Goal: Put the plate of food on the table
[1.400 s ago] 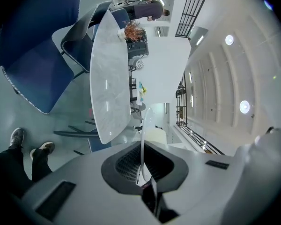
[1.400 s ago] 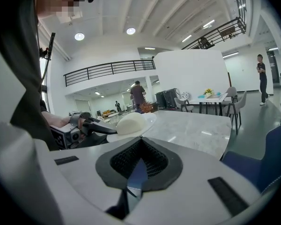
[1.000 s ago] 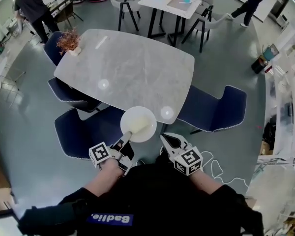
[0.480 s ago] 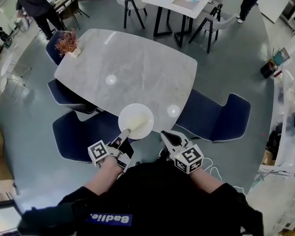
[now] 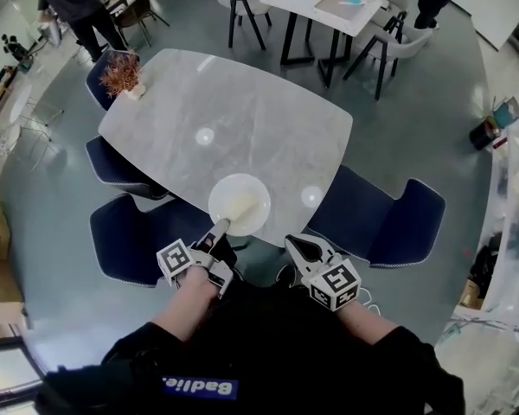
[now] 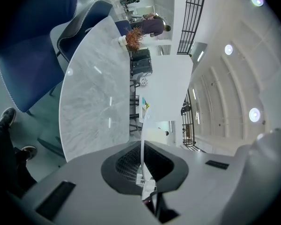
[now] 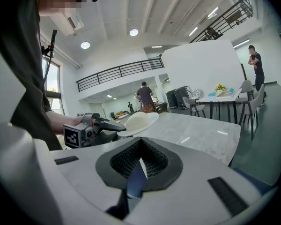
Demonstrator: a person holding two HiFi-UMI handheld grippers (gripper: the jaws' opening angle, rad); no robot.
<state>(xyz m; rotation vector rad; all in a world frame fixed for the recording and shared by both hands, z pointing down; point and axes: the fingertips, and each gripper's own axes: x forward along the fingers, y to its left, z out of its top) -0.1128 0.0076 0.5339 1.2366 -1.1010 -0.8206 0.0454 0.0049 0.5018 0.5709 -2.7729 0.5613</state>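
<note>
A white plate (image 5: 240, 204) with a pale mound of food hangs over the near edge of the grey marble table (image 5: 242, 111). My left gripper (image 5: 219, 229) is shut on the plate's near rim. In the left gripper view the rim (image 6: 142, 139) runs edge-on between the jaws of that gripper (image 6: 143, 162). My right gripper (image 5: 296, 247) is to the right of the plate and apart from it, with its jaws together and nothing in them. The right gripper view (image 7: 139, 165) shows the plate (image 7: 138, 122) held by the left gripper (image 7: 91, 128) at the table's edge.
Dark blue chairs stand at the table's near left (image 5: 131, 236), near right (image 5: 389, 223) and far left (image 5: 112, 158). A dried plant in a vase (image 5: 121, 74) sits on the far left corner. A second table with chairs (image 5: 329, 7) and a person (image 5: 78, 7) are farther back.
The plate in my left gripper has moved forward, from beside the table's near edge to over it. The right gripper has kept its place beside it.
</note>
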